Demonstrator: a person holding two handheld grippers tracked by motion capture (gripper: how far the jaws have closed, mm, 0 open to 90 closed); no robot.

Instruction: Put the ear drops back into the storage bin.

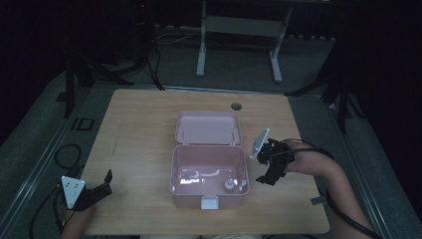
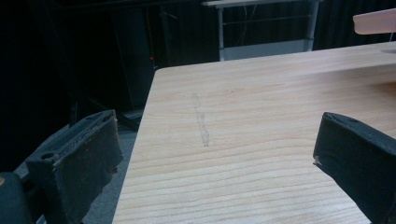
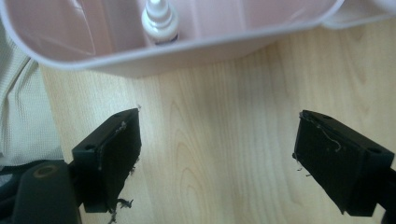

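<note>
An open pink box [image 1: 209,195] stands in the middle of the wooden table [image 1: 139,149], its lid [image 1: 208,128] laid back behind it. A small white bottle [image 1: 229,185] stands upright inside, in the box's near right corner. My right gripper [image 1: 268,174] hovers just right of the box, open and empty, pointing down at bare wood. In the right gripper view its jaws [image 3: 218,119] stand wide apart, with the box wall [image 3: 224,42] and the bottle [image 3: 159,18] ahead. My left gripper [image 1: 105,183] rests at the table's near left corner, open [image 2: 215,126] and empty.
A white latch [image 1: 209,202] sticks out from the box's front. A round cable hole [image 1: 236,106] sits near the table's far edge. Behind the table stands a white desk frame [image 1: 239,30]. Cables [image 1: 67,154] lie on the floor at the left.
</note>
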